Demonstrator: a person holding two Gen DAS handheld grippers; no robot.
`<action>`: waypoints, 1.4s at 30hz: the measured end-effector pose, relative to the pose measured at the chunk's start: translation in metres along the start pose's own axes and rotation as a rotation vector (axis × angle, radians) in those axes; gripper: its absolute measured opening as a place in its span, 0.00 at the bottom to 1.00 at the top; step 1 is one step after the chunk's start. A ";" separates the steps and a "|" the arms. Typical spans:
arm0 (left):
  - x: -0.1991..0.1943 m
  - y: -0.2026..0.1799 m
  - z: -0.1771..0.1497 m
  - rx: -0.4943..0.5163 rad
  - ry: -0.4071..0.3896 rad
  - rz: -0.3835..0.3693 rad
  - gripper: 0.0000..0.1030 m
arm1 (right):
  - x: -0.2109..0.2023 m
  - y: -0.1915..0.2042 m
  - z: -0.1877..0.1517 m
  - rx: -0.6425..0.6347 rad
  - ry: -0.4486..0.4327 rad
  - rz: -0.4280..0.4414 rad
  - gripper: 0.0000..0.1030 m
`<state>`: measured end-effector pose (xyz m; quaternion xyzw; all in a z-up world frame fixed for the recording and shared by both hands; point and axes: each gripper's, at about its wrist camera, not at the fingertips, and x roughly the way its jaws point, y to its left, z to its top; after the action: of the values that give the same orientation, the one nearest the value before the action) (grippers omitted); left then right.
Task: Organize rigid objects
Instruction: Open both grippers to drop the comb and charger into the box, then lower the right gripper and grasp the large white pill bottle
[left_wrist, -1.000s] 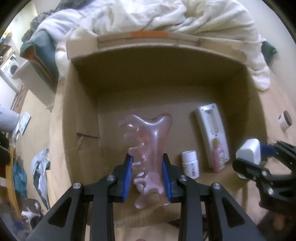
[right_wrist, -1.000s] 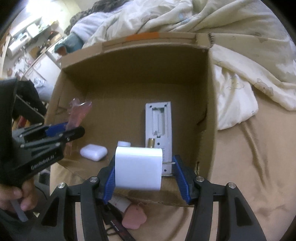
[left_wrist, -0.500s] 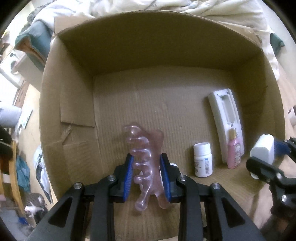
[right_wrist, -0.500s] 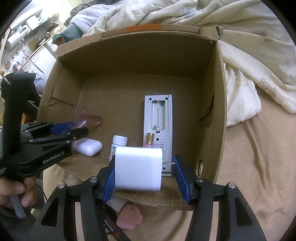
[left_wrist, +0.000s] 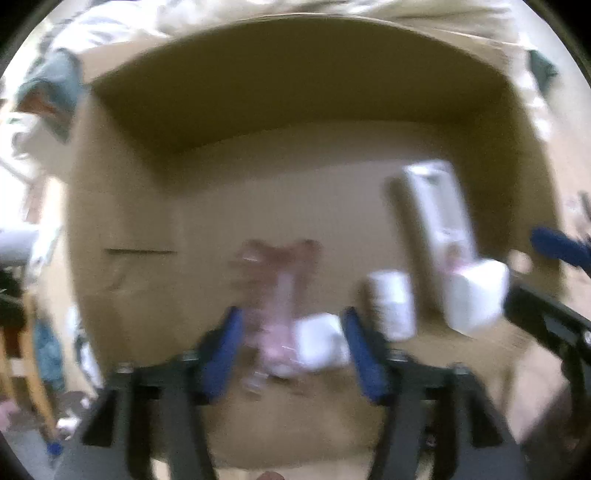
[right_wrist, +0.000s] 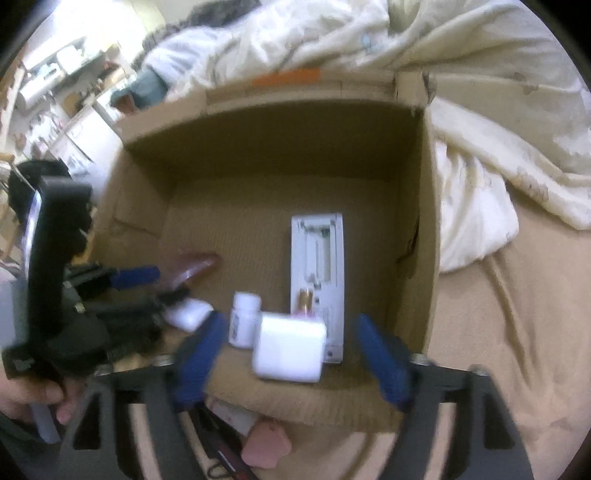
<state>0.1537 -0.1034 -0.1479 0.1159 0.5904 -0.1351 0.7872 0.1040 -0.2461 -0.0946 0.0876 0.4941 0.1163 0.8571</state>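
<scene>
- Box (right_wrist: 424, 221): open cardboard, on a tan sheet (right_wrist: 517, 332); rumpled cream bedding (right_wrist: 480, 110) beyond it at 12 to 2 o'clock.
- Left gripper (left_wrist: 291, 350): over the box's near side, jaws opening, blue pads clear of what lies between them. Left view heavily blurred.
- Comb (left_wrist: 280, 280): pink, translucent, between the left jaws, reaching toward 12 o'clock; no pad presses on it.
- Case (left_wrist: 321, 341): small, white, rounded, on the box floor just at 3 o'clock of the comb's lower end.
- Right gripper (right_wrist: 291, 350): at the box's near edge, jaws opening and wide, gaps on both sides of the charger.
- Charger (right_wrist: 290, 350): white block, between the right jaws, free of both pads.
- Bottle (right_wrist: 243, 319): white, upright, at 9 o'clock of the charger.
- Remote (right_wrist: 317, 273): grey-white, flat on the floor, at 12 o'clock of the charger; a small pink bottle (right_wrist: 304, 302) lies on its near end.
- Hand (right_wrist: 33, 398): grips the left gripper's handle, at 8 o'clock in the right view.
</scene>
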 end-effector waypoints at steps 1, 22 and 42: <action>-0.002 -0.004 -0.001 0.004 0.010 -0.034 0.77 | -0.004 0.000 0.001 0.002 -0.019 0.003 1.00; -0.069 0.008 -0.027 -0.057 -0.106 -0.029 0.87 | -0.035 -0.004 0.002 0.049 -0.162 -0.017 1.00; -0.106 0.040 -0.082 -0.137 -0.121 -0.040 0.87 | -0.080 0.000 -0.041 0.164 -0.224 0.041 1.00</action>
<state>0.0657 -0.0300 -0.0682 0.0414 0.5519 -0.1169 0.8246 0.0303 -0.2677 -0.0490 0.1797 0.4012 0.0826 0.8944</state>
